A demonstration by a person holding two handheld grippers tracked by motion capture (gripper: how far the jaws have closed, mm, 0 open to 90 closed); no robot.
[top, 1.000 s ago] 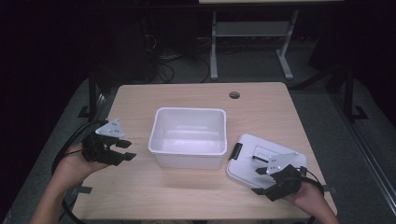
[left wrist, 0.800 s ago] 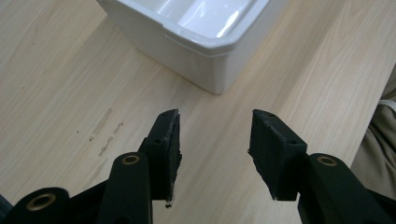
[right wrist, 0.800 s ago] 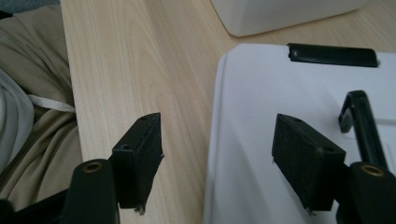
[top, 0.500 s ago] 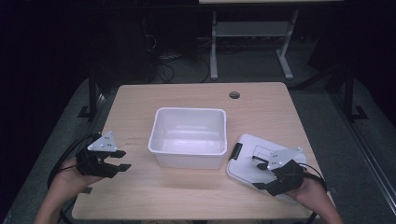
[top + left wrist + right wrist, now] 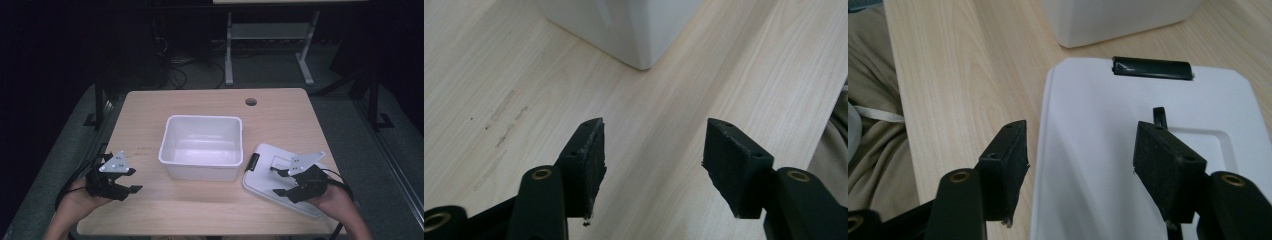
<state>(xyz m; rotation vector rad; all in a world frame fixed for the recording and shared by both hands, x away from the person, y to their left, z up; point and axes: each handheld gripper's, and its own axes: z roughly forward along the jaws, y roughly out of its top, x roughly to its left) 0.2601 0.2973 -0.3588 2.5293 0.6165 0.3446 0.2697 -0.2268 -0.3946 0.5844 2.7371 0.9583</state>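
White tub (image 5: pixel 202 146) mid-table (image 5: pixel 150 107); lid (image 5: pixel 265 172) beside it, cable hole (image 5: pixel 251 102) beyond.

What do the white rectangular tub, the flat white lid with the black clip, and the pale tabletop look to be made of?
White rectangular tub: probably moulded plastic, smooth and slightly glossy, with rounded corners and a rolled rim.
Flat white lid: likely the same plastic, semi-matte, with a moulded recess; its black clip looks like shiny plastic.
Pale tabletop: wood or wood-look laminate, matte, with printed-looking grain and scuffs.
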